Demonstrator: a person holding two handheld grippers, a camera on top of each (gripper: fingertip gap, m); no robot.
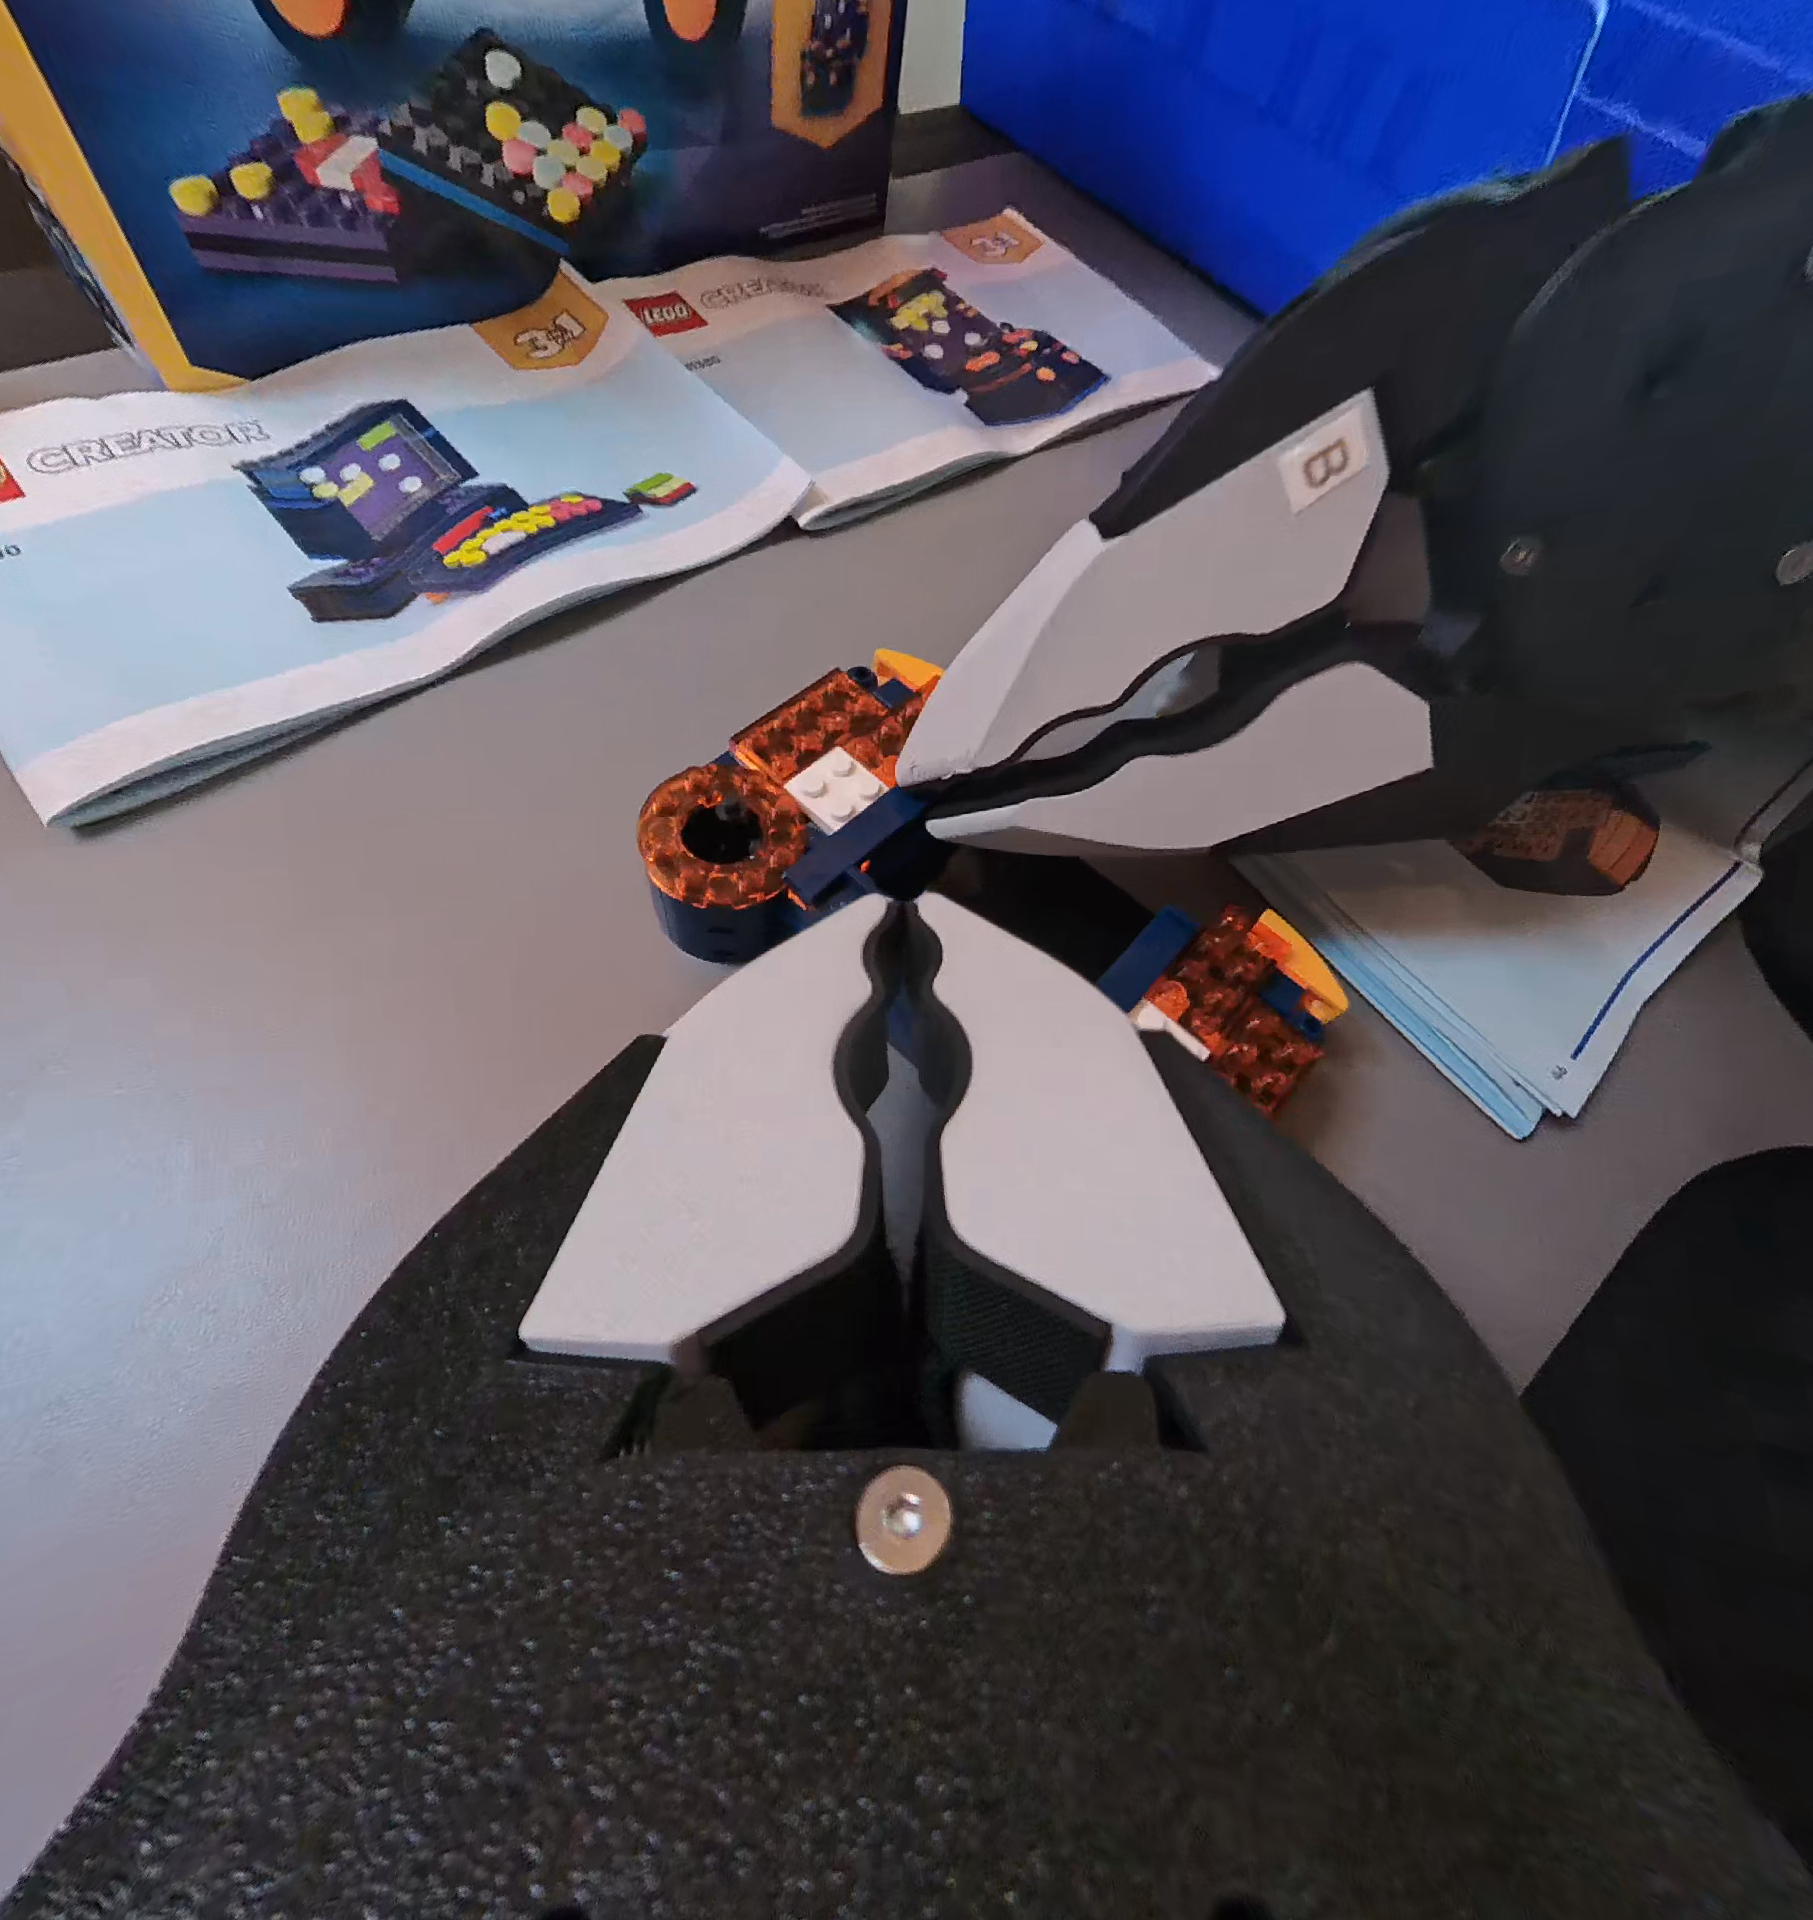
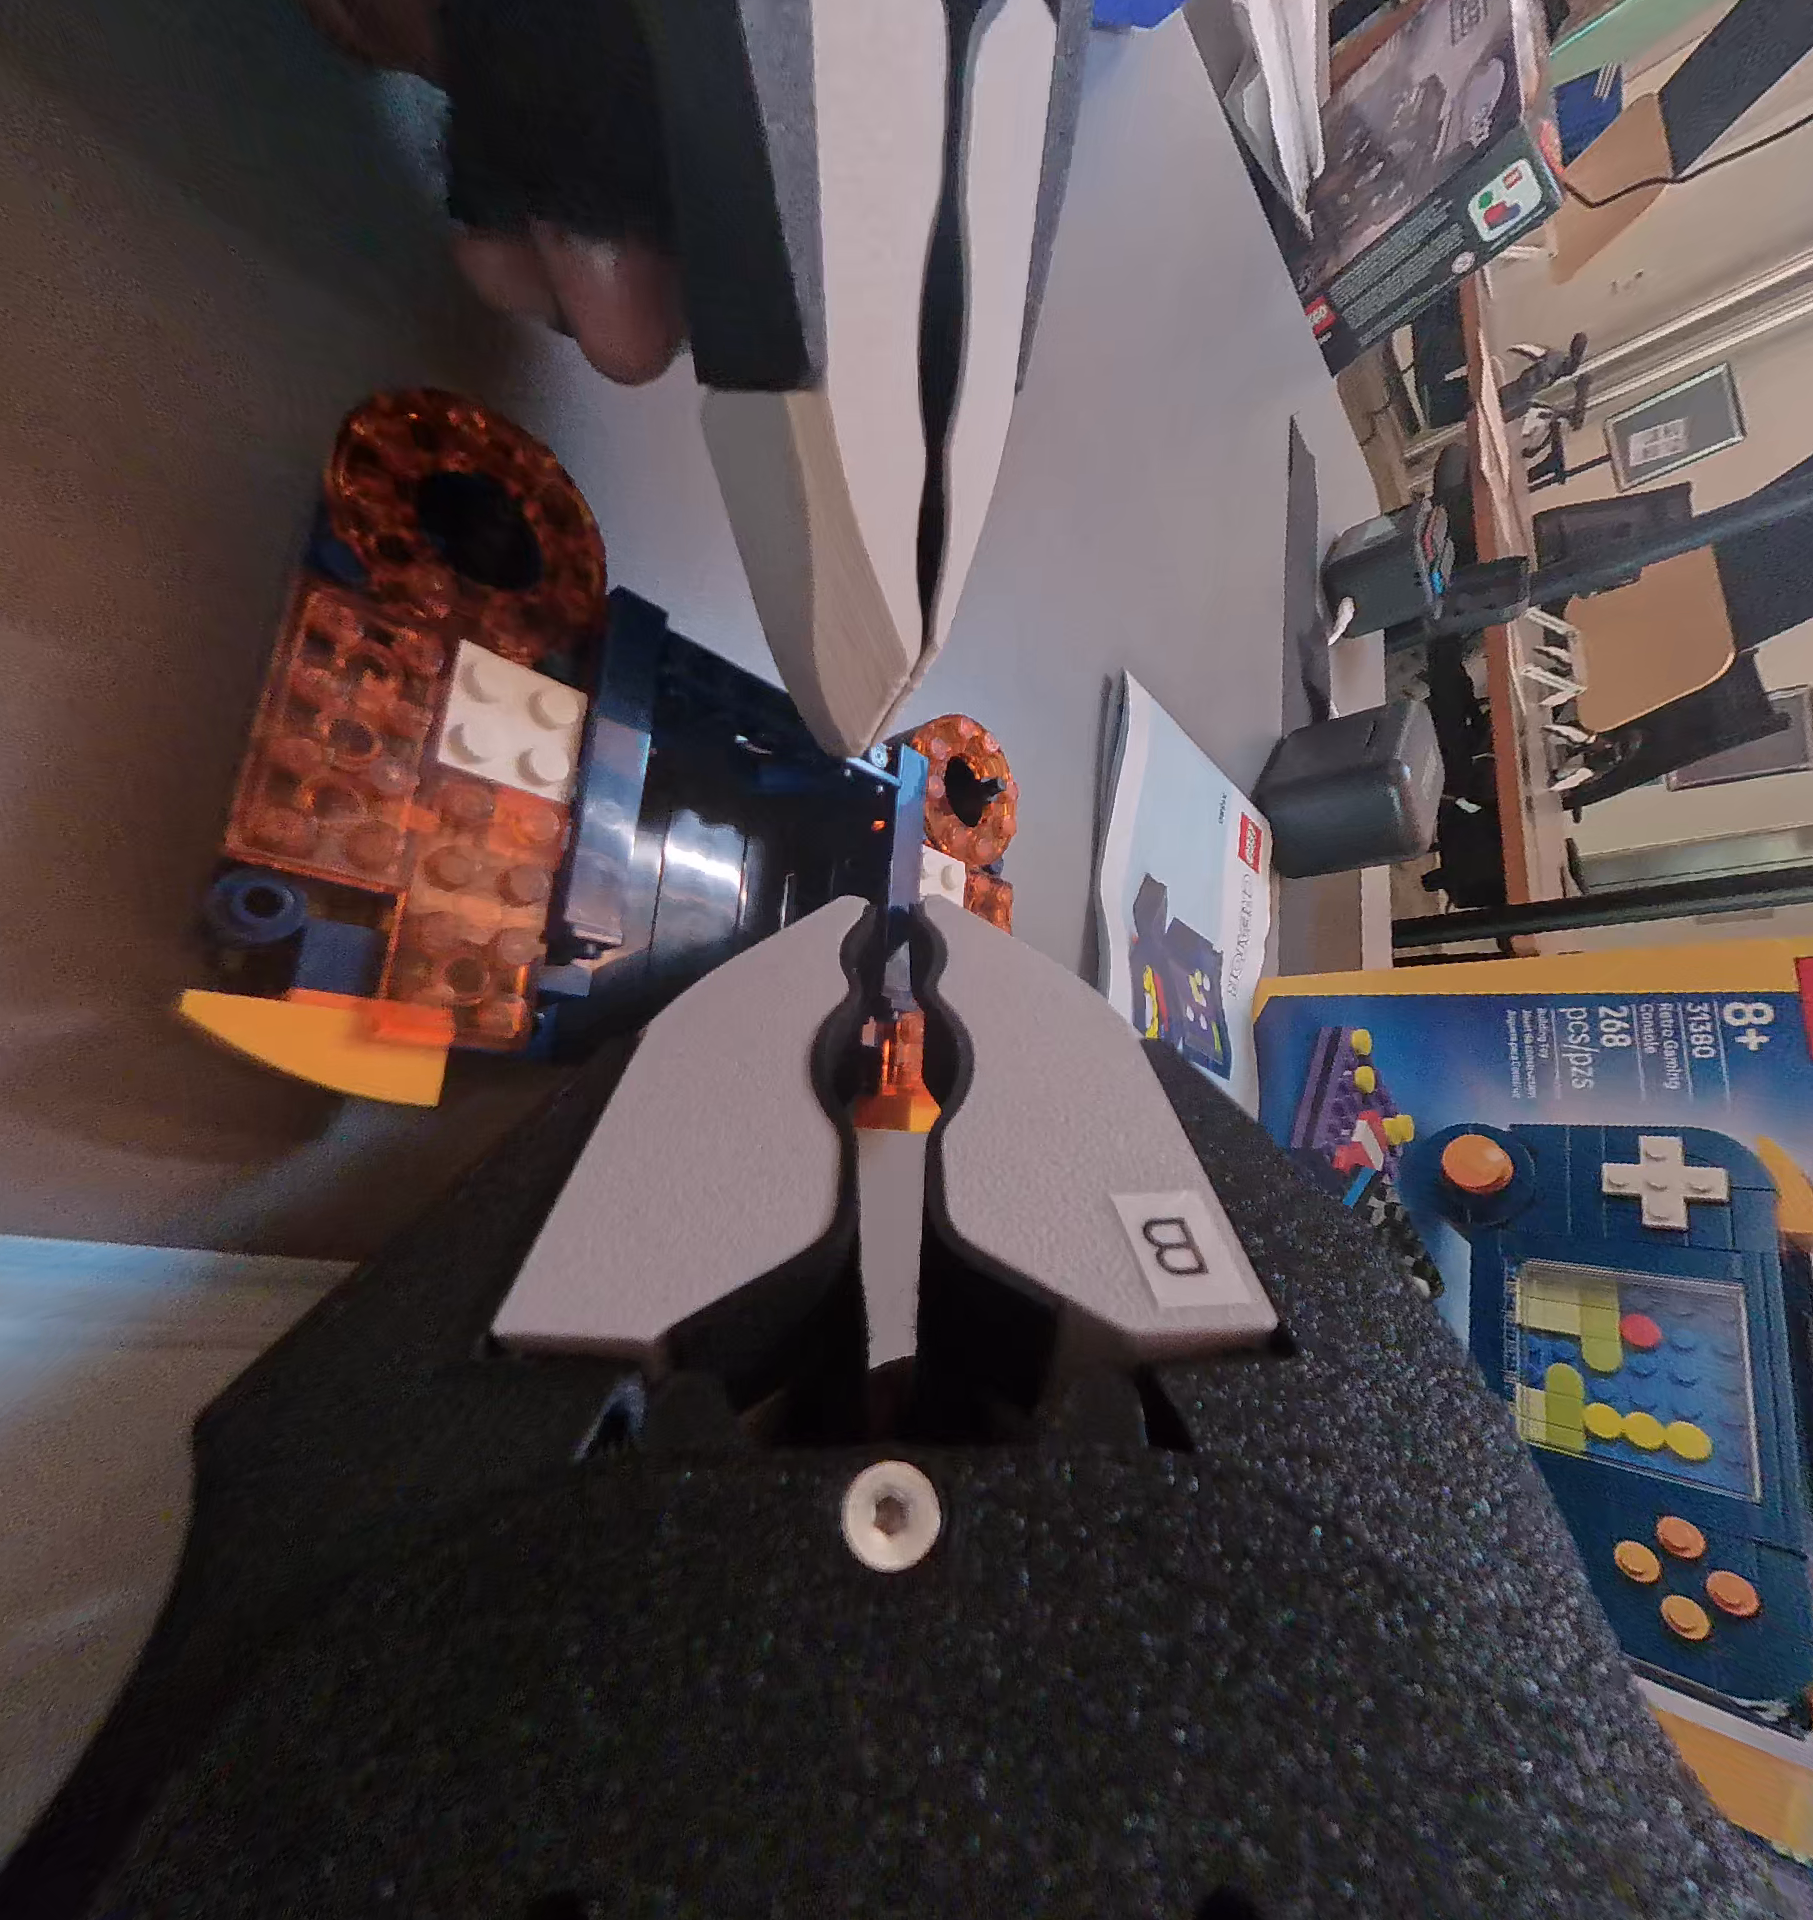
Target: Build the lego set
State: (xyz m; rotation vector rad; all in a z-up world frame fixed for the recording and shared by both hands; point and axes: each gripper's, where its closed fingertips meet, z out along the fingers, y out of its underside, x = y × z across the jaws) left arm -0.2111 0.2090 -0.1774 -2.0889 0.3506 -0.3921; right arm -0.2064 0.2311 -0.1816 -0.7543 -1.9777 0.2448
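Glossy translucent orange plastic bricks (image 1: 824,722) (studded) on a smooth matt grey table (image 1: 310,1039).

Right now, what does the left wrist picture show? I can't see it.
The right gripper pinches the dark blue bar of an orange-and-blue brick model on a table, and the left gripper's shut jaws point at it. Booklets and a box lie behind.

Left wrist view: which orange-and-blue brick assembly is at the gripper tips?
The left assembly, with the translucent orange ring and white plate; the other assembly lies apart by the open booklet.
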